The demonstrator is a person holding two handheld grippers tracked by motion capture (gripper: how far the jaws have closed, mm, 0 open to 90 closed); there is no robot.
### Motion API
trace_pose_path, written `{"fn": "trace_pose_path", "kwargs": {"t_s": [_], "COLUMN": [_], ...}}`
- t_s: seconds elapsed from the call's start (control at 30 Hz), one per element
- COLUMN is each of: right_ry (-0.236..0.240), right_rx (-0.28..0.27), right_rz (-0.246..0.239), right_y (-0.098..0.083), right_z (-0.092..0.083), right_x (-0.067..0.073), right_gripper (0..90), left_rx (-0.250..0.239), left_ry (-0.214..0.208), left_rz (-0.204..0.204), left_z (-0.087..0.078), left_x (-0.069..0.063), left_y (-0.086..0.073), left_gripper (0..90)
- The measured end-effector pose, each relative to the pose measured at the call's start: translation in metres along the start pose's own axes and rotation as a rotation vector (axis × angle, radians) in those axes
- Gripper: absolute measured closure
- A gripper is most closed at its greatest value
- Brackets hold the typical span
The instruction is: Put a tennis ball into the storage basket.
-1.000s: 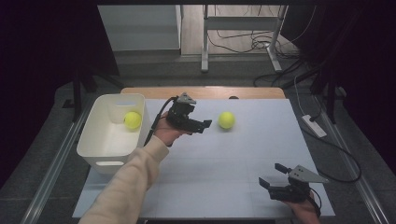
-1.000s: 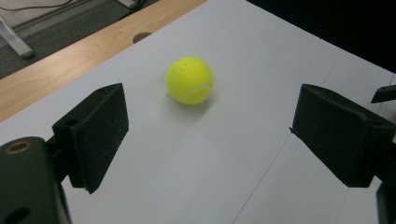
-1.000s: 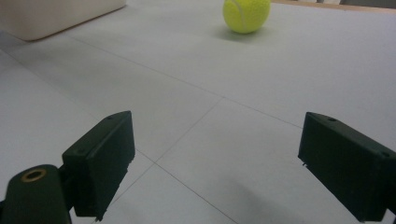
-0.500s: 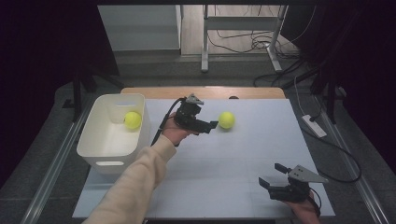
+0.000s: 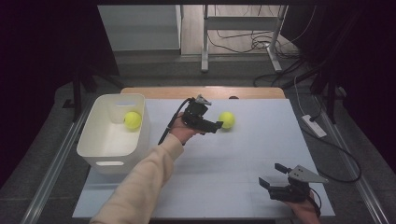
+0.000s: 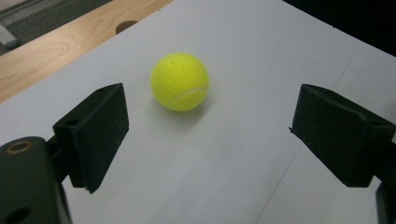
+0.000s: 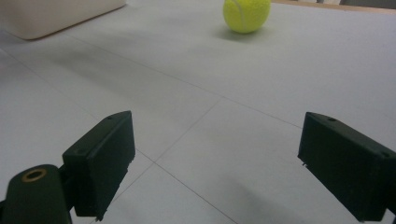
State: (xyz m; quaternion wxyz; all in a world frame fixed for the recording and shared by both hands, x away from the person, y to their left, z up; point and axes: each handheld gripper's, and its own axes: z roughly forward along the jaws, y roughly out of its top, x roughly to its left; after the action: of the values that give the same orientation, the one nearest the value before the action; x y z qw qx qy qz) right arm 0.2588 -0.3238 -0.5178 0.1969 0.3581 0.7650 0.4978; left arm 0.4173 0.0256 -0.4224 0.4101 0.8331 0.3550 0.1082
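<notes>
Sitting in white bin (image 5: 88, 140), one tennis ball (image 5: 132, 120); left gripper (image 5: 215, 126) wide open, empty.

High view: the tennis ball (image 5: 227, 119) on the table has its left edge covered by the left gripper (image 5: 211, 125); contact cannot be told there. Right hand (image 5: 306, 212) cut off by the bottom edge. Near wall of the white bin (image 5: 112, 158) partly hidden behind the sleeve (image 5: 140, 186).

Right gripper view: bin (image 7: 56, 14) cut by the top edge, ball (image 7: 246, 14) top cropped.

Left gripper view: dark round mark, probably a hole (image 6: 126, 25), in the wooden strip (image 6: 56, 51).
</notes>
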Motion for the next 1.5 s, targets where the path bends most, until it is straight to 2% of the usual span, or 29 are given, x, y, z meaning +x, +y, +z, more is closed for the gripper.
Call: {"fn": "trace_pose_path", "kwargs": {"t_s": [0.2,0.37,0.67,1.27,1.5], "right_ry": [0.0,-0.001,0.01,0.01,0.012], "right_rx": [0.007,0.002,0.004,0.005,0.01], "right_rz": [-0.003,0.001,0.0,-0.006,-0.004], "right_y": [0.0,0.0,0.0,0.0,0.0], "right_z": [0.0,0.001,0.003,0.003,0.003], "right_x": [0.0,-0.001,-0.002,-0.003,-0.004], "right_gripper": [11.1,11.1,11.1,11.2,11.2], "left_rx": [0.018,0.029,0.046,0.058,0.053], "left_ry": [0.007,0.011,0.01,0.028,0.028], "left_rz": [-0.005,0.018,0.007,-0.017,-0.01], "left_z": [0.015,0.027,0.052,0.075,0.083], "left_x": [0.003,0.002,0.006,0.008,0.009], "left_y": [0.0,0.0,0.004,0.007,0.01], "left_gripper": [11.8,11.8,11.8,12.1,12.1]}}
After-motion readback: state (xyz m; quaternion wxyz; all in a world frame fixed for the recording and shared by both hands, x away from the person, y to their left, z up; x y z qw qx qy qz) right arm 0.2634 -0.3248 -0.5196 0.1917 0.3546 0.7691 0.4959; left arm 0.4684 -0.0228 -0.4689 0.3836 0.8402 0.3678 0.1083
